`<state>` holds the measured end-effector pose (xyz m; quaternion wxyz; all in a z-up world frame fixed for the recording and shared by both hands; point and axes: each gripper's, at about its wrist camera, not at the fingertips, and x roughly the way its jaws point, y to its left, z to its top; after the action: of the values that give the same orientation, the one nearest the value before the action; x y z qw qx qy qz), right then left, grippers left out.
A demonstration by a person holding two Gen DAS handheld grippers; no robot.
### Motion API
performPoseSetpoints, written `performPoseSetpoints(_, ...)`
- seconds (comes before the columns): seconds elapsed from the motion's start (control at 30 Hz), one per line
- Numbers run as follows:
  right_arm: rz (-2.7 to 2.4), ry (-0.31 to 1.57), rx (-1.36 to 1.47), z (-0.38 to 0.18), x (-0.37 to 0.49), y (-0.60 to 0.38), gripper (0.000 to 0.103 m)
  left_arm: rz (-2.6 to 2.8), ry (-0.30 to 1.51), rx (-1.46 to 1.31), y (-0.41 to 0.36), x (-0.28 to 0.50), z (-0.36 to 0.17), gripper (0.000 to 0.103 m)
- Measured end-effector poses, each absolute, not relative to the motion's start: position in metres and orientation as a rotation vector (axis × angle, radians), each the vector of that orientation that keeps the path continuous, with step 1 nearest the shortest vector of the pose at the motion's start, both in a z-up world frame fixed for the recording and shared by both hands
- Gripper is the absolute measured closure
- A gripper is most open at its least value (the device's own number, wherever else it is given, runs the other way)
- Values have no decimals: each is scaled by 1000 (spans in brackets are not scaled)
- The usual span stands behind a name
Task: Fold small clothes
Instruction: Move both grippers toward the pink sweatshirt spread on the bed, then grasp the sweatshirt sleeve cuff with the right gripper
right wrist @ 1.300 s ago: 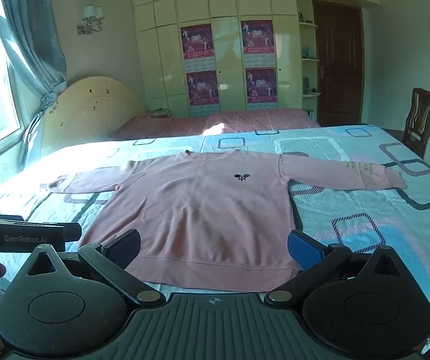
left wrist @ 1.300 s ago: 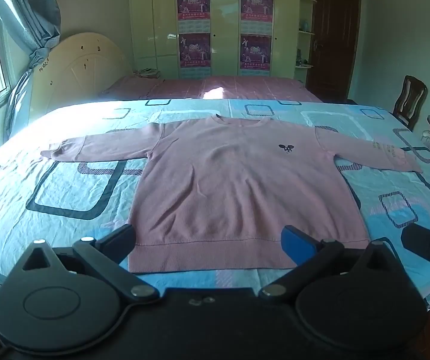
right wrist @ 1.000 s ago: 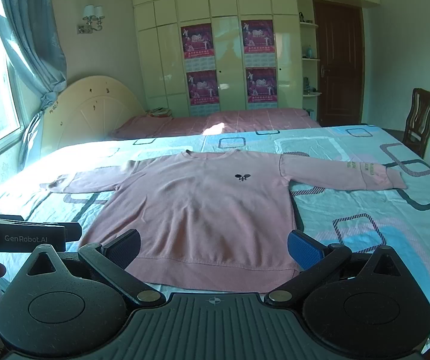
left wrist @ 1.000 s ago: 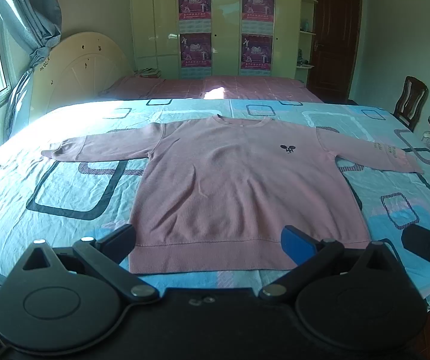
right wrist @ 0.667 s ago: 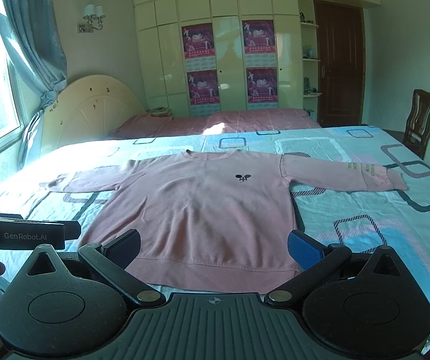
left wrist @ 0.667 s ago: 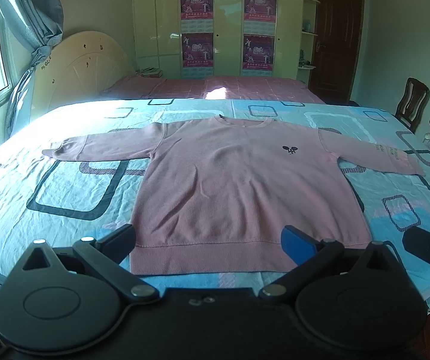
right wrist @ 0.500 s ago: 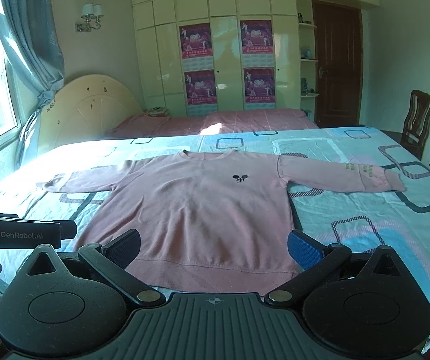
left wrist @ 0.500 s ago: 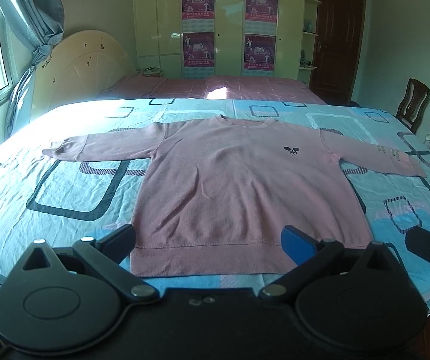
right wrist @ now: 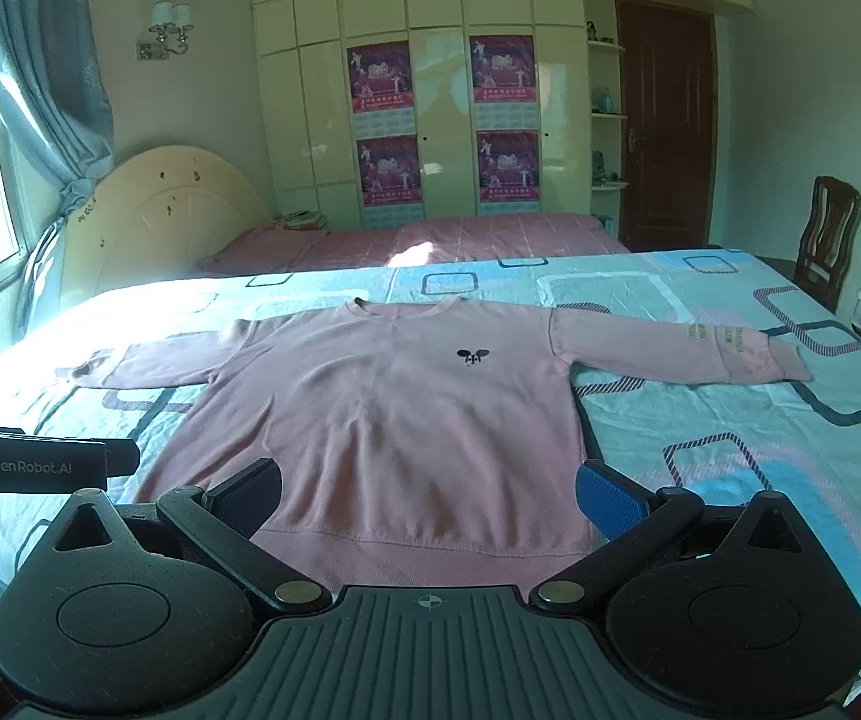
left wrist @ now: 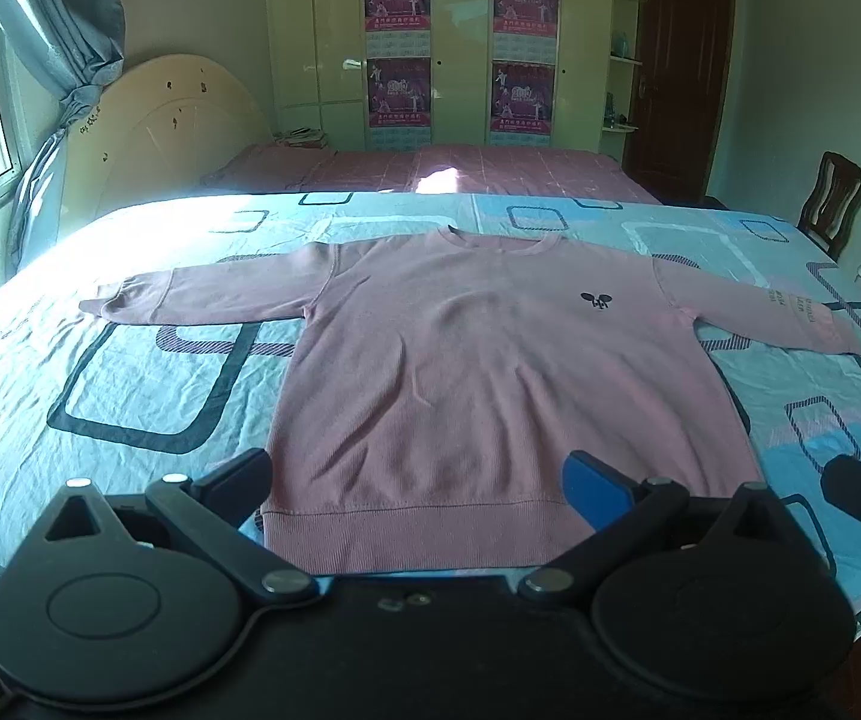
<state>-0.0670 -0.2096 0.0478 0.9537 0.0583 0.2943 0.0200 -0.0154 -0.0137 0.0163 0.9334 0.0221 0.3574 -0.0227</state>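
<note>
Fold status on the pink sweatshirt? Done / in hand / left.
Done: pink sweatshirt lies flat, face up on the bed sheet, both sleeves spread out. In hand: nothing; left gripper and right gripper are open, short of the hem. Left: every fold, sleeves and body.

- Wide-spread left gripper (left wrist: 415, 477) faces open air above the flat pink long-sleeved sweatshirt (left wrist: 490, 372).
- Right gripper (right wrist: 427, 495), equally clear ahead.
- Bare blue patterned bedsheet (right wrist: 730, 420) flanks both, nothing standing on it.
</note>
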Motion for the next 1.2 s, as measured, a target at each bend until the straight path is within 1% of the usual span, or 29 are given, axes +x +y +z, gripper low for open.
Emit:
performPoseSetpoints(0.13, 47, 628, 181, 43, -57, -210, 0, -51, 742, 43, -11, -4, 13, 0)
performPoseSetpoints(0.57, -19, 632, 183, 29, -23, -207, 0, -71, 770, 55, -5, 40, -3, 0)
performPoseSetpoints(0.97, -130, 612, 199, 18, 35, -214, 0, -110, 747, 66, 23, 111, -19, 0)
performPoseSetpoints(1.2, -191, 608, 245, 14, 68, -237, 0, -116, 743, 60, 40, 153, -35, 0)
